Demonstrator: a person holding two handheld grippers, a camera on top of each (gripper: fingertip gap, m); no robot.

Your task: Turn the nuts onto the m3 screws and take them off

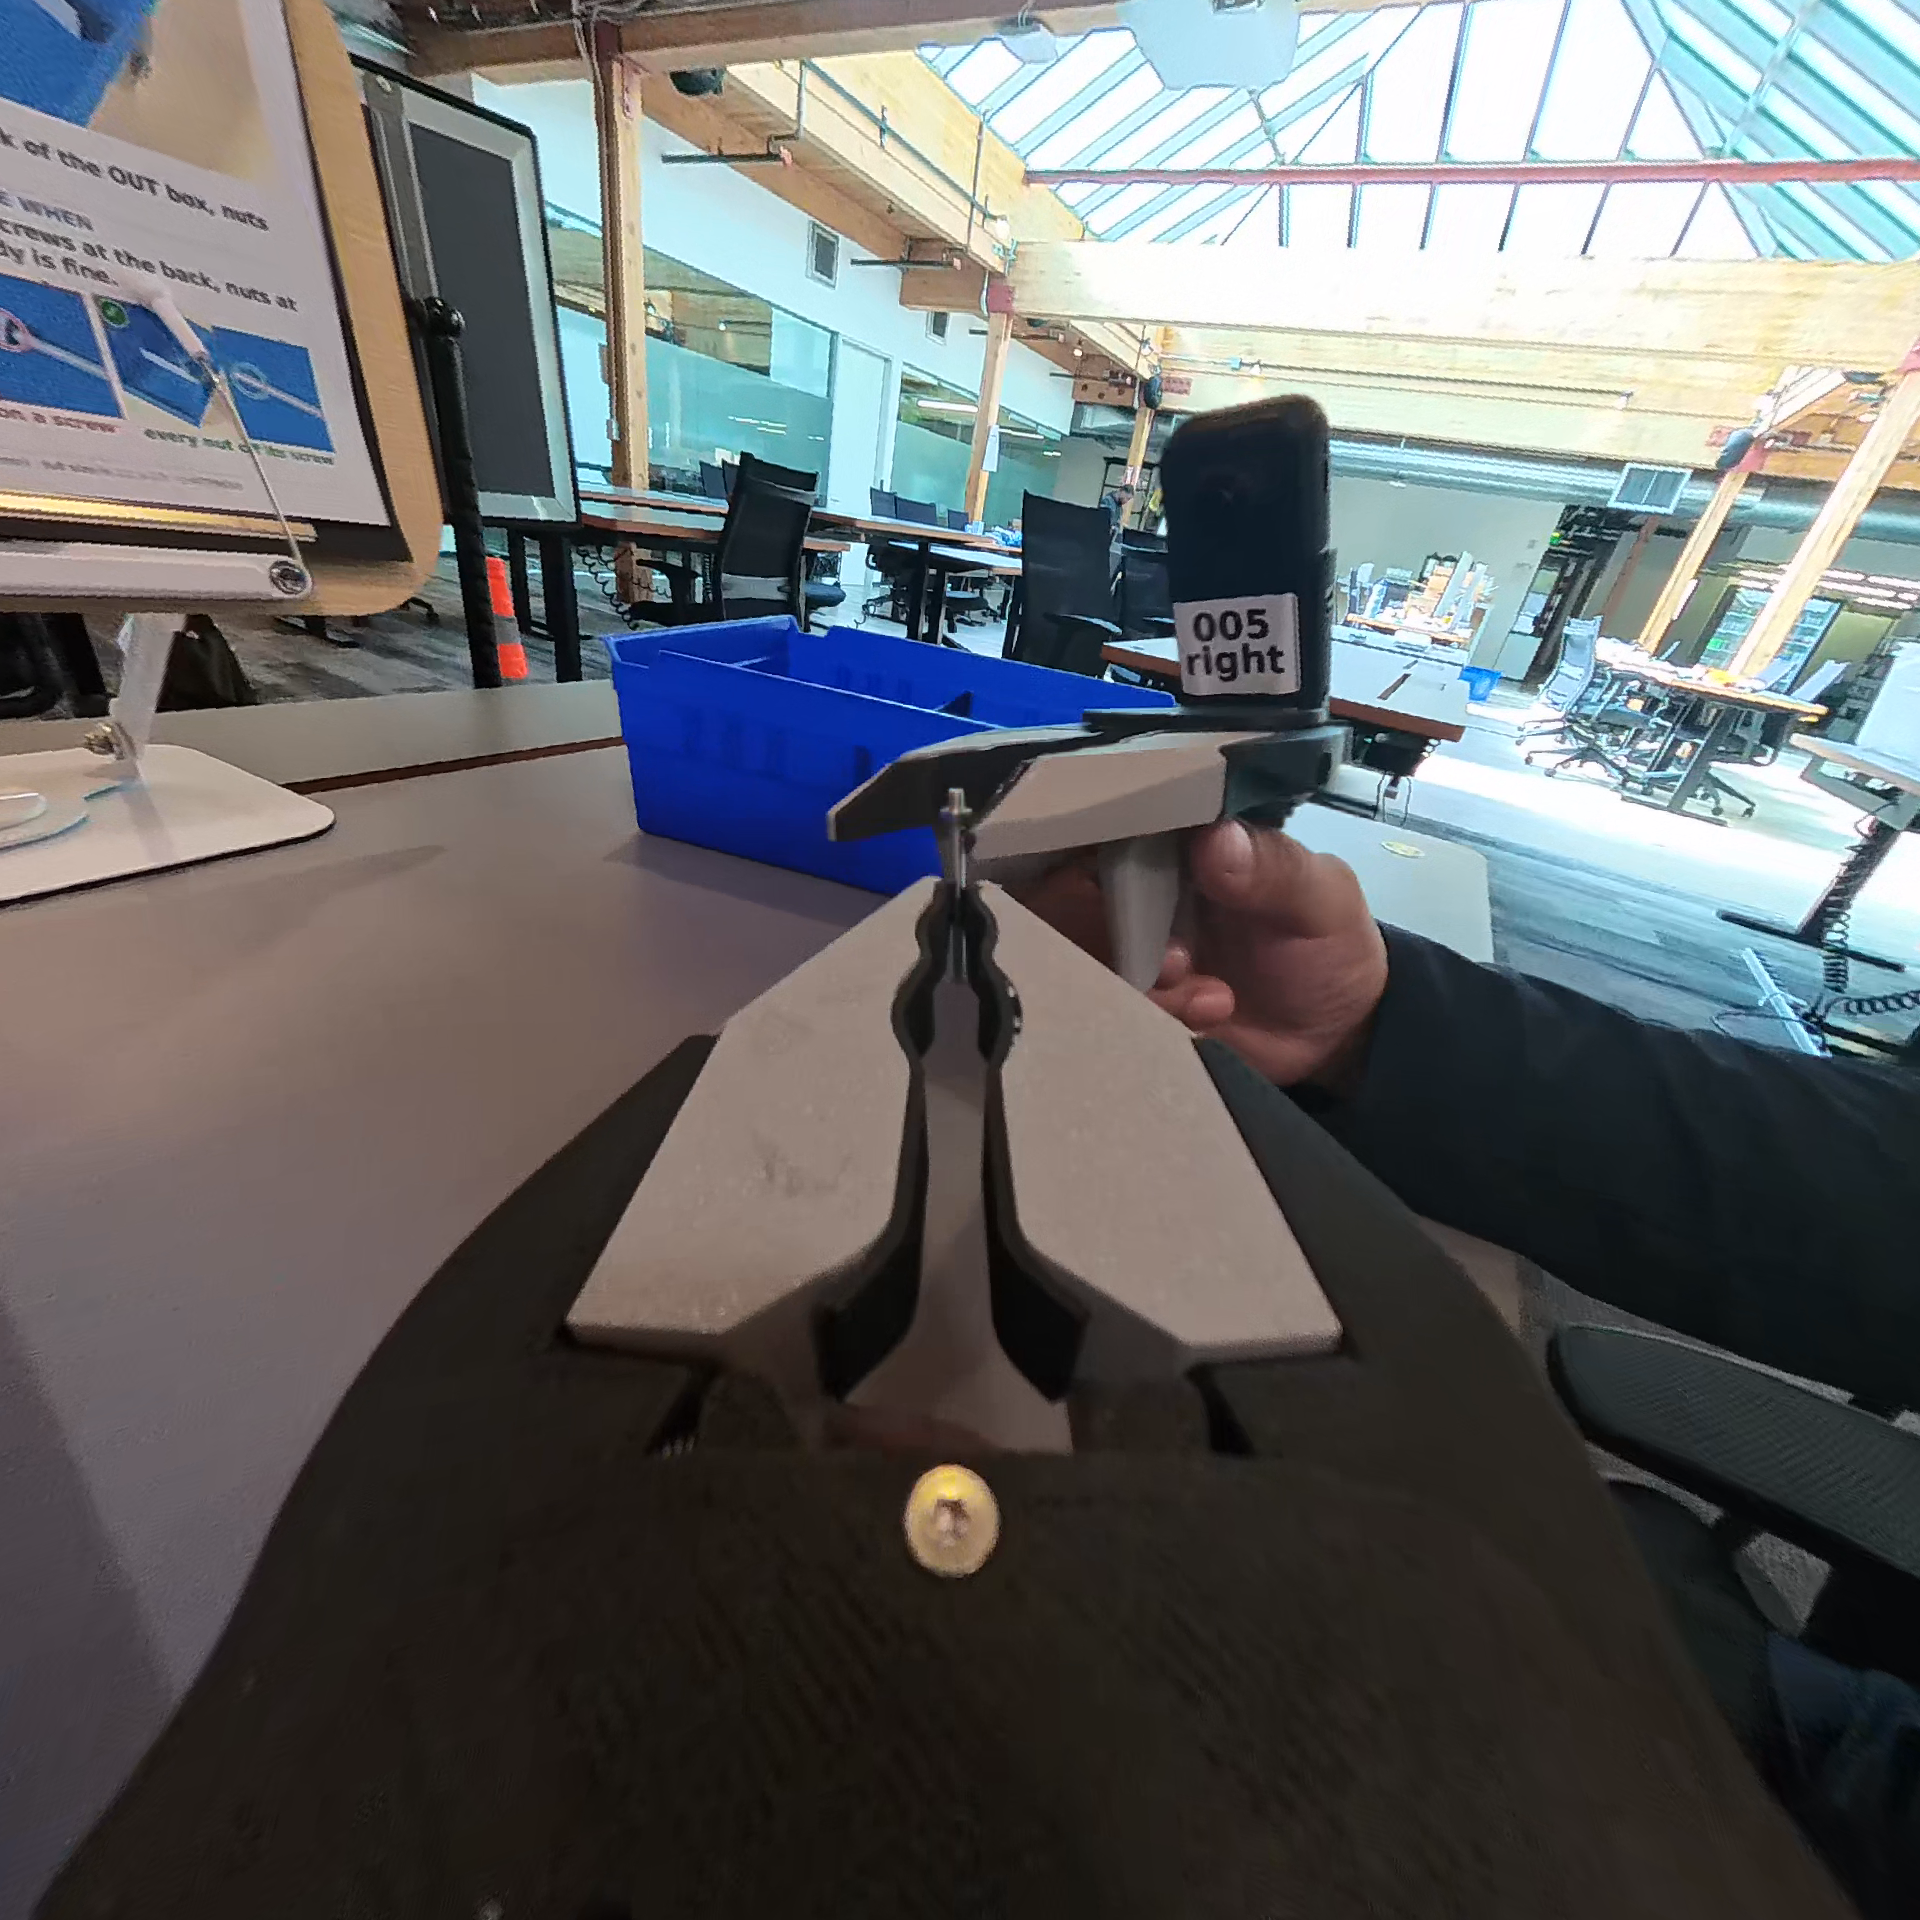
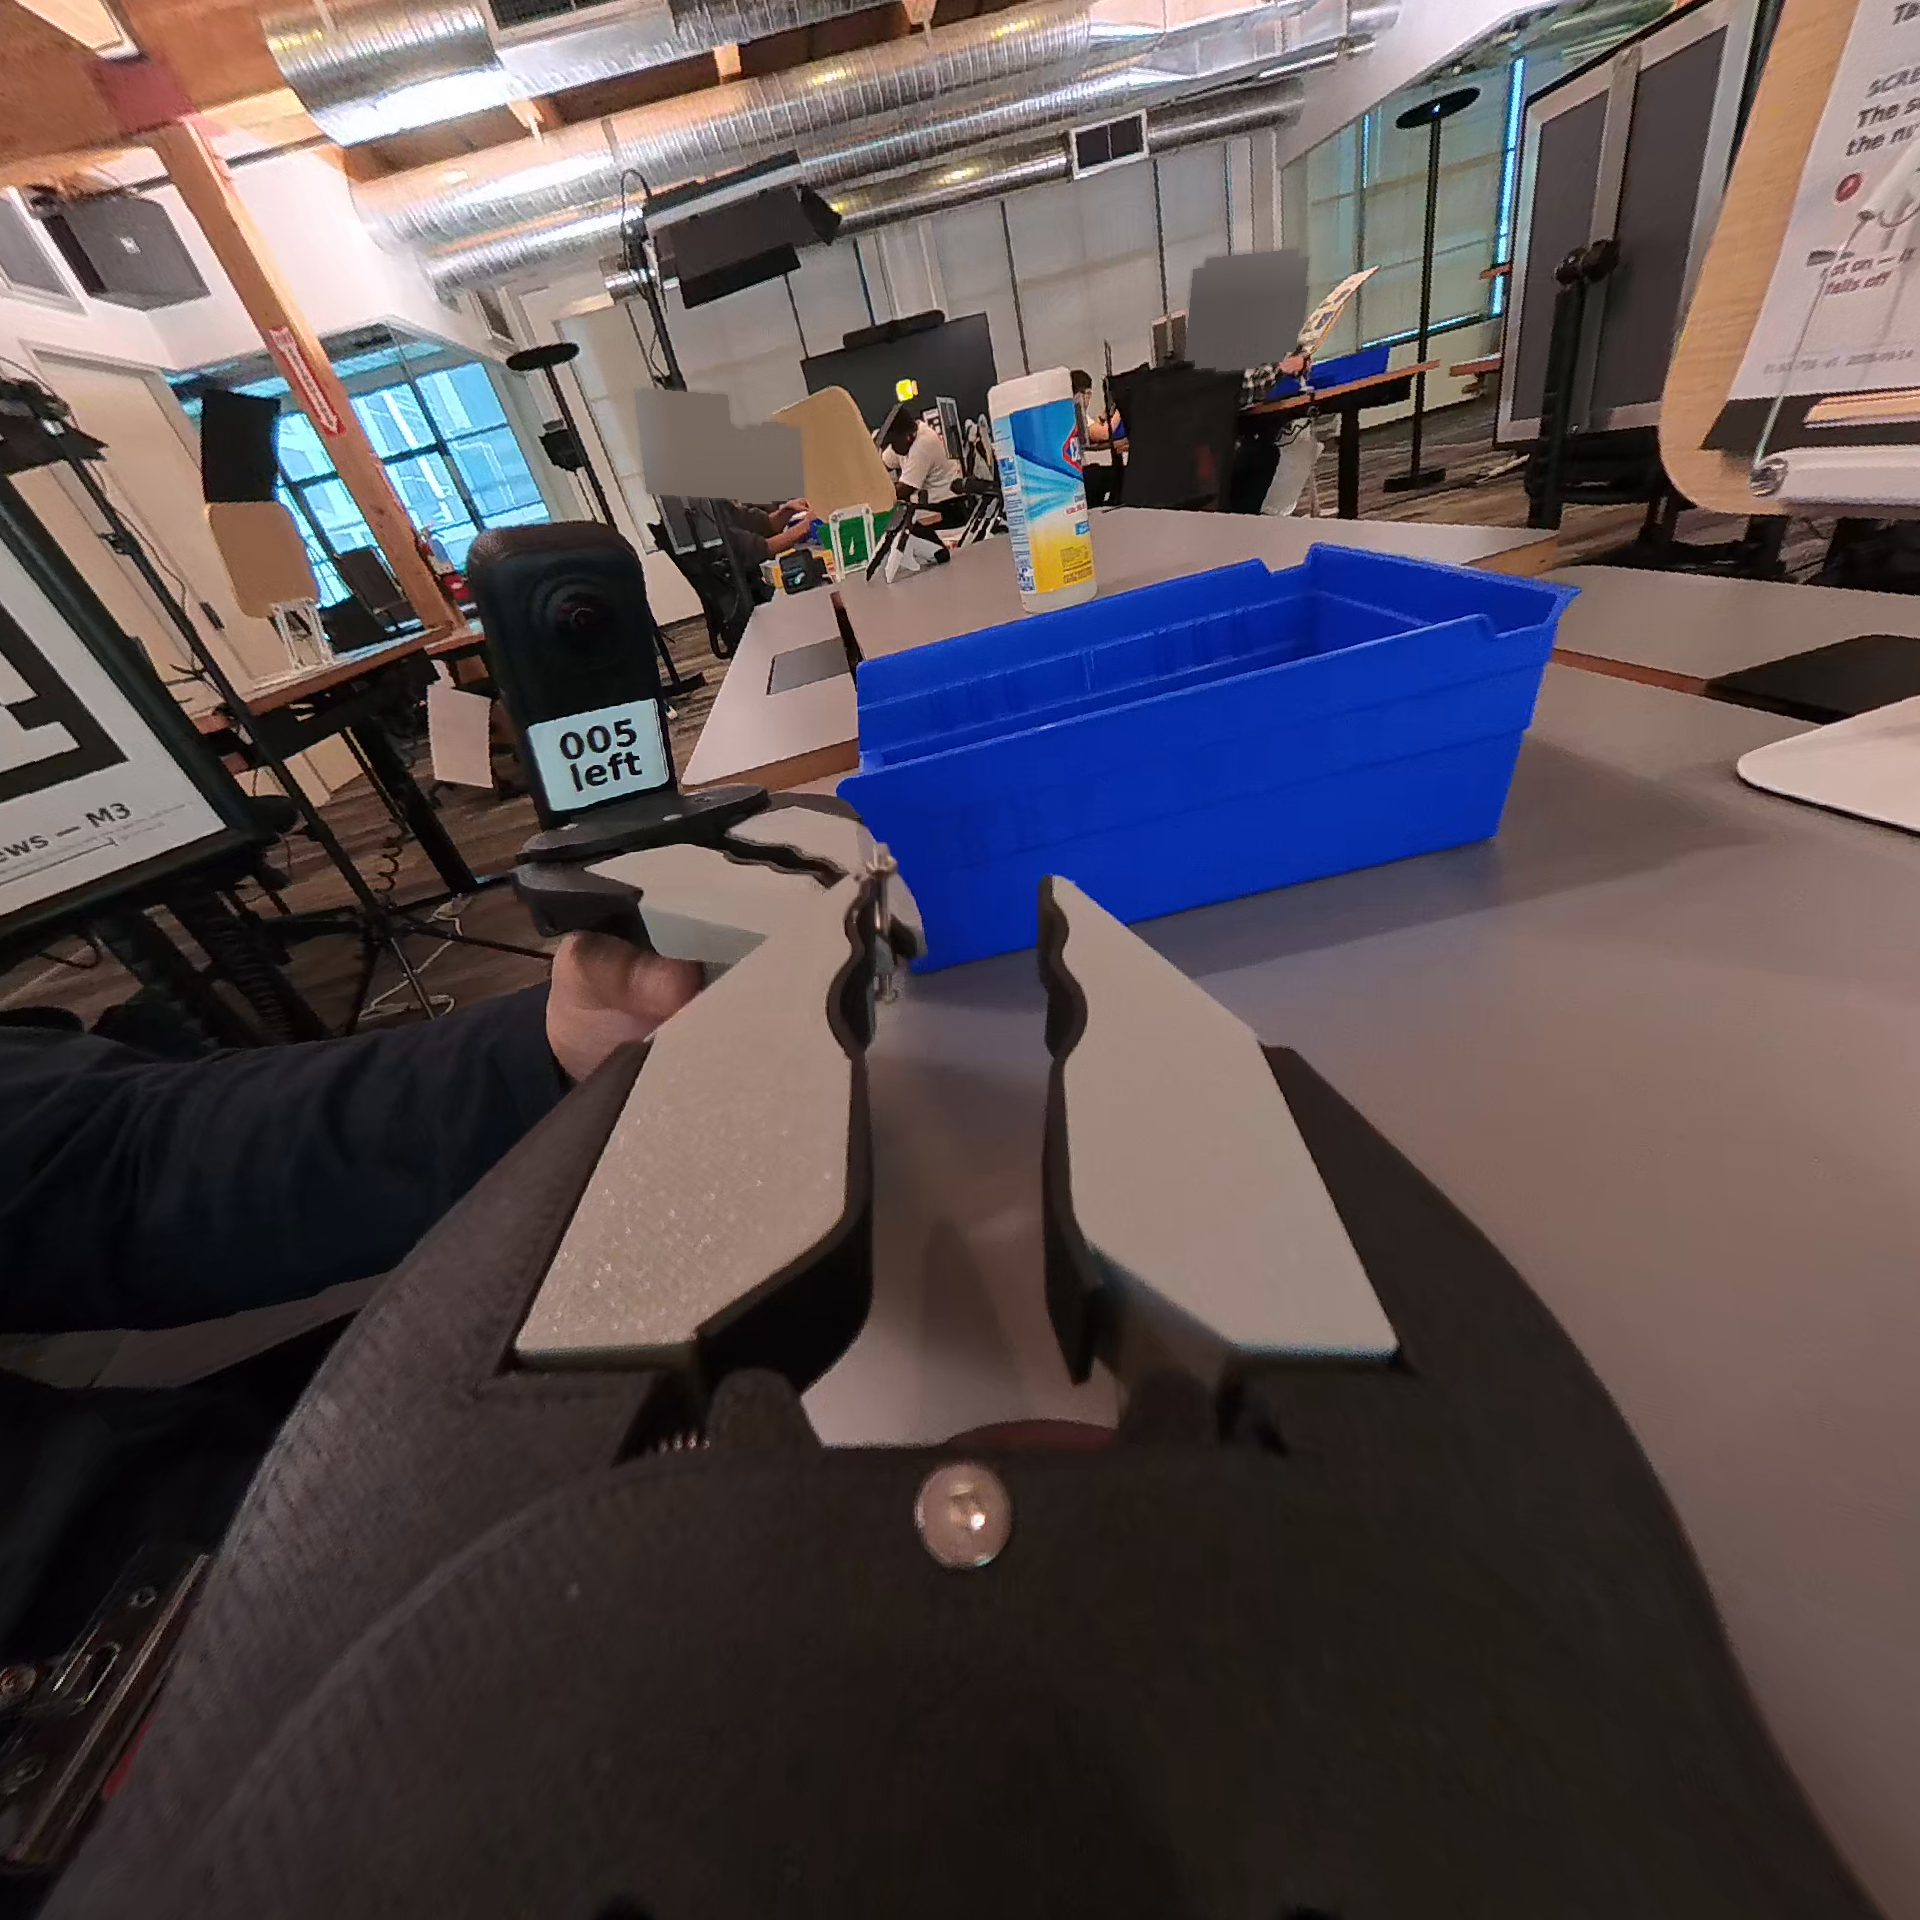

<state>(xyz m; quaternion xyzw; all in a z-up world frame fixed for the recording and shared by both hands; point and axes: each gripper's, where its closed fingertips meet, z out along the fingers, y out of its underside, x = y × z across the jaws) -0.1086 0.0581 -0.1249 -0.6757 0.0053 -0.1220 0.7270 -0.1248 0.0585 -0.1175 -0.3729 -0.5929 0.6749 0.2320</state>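
Observation:
My left gripper [image 1: 958,909] is shut on a thin M3 screw [image 1: 957,862] that stands upright out of its tips. A small wider piece [image 1: 956,802] sits at the screw's top; I cannot tell whether it is a nut or the head. My right gripper [image 2: 961,935] is open, and the screw [image 2: 883,925] stands between its jaws, close against the left finger [image 2: 748,1091]. In the left wrist view the right gripper [image 1: 868,810] comes in from the right at the height of the screw's top. In the right wrist view the left gripper [image 2: 878,940] comes in from the left.
A blue divided bin [image 1: 748,769] [image 2: 1195,821] stands on the grey table [image 1: 416,987] just behind the grippers. An instruction sheet on a white stand [image 1: 135,821] is at the left. A wipes canister [image 2: 1044,488] stands on a farther table. A hand and dark sleeve [image 1: 1558,1143] hold the right gripper. Both grippers' tips are close together, under 4 cm apart.

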